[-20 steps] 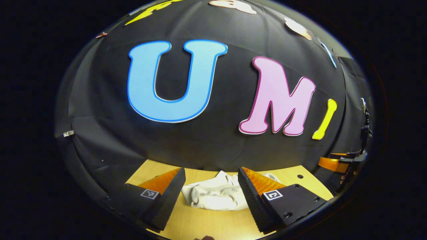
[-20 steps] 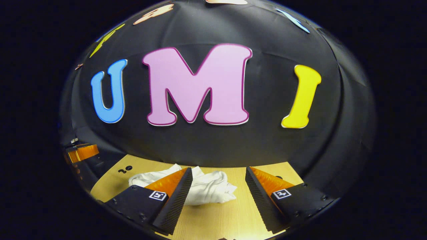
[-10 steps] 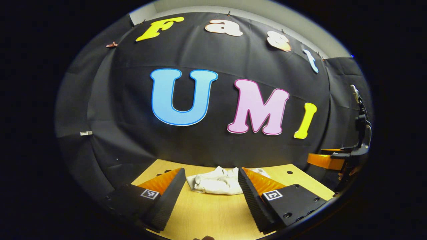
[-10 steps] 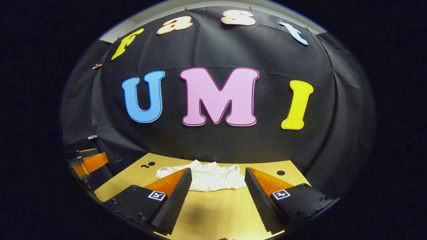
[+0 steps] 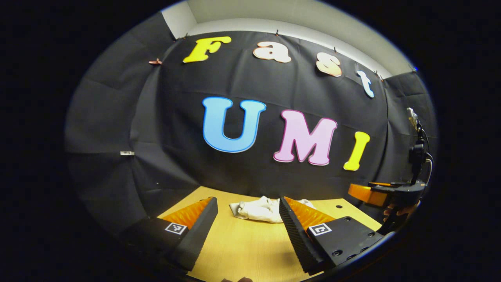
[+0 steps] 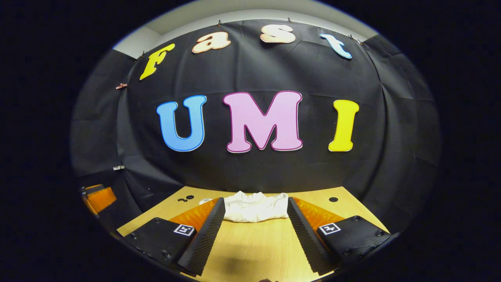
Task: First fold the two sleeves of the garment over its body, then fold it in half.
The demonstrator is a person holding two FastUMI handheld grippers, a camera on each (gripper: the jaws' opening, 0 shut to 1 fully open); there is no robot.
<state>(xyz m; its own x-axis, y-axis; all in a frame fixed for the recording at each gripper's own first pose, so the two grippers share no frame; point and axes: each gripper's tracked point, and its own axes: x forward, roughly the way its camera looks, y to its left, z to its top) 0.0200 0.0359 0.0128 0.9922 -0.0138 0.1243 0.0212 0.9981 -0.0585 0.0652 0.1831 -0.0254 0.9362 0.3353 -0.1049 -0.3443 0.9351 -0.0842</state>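
Tabletop (image 6: pixel 250 250) of pale wood is seen bare between both grippers and the white garment (image 6: pixel 256 211), which lies bunched in a compact heap near the far edge; whether it is folded cannot be told. Left gripper (image 5: pixel 246 231) and right gripper (image 6: pixel 254 235) are spread wide, nothing held.

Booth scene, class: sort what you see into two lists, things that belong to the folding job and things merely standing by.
Belongs to the job:
- white garment, bunched on the table
- left gripper, open, holding nothing
- right gripper, open, holding nothing

Merely standing by:
- wooden table, which only bears the garment
- holes in the tabletop
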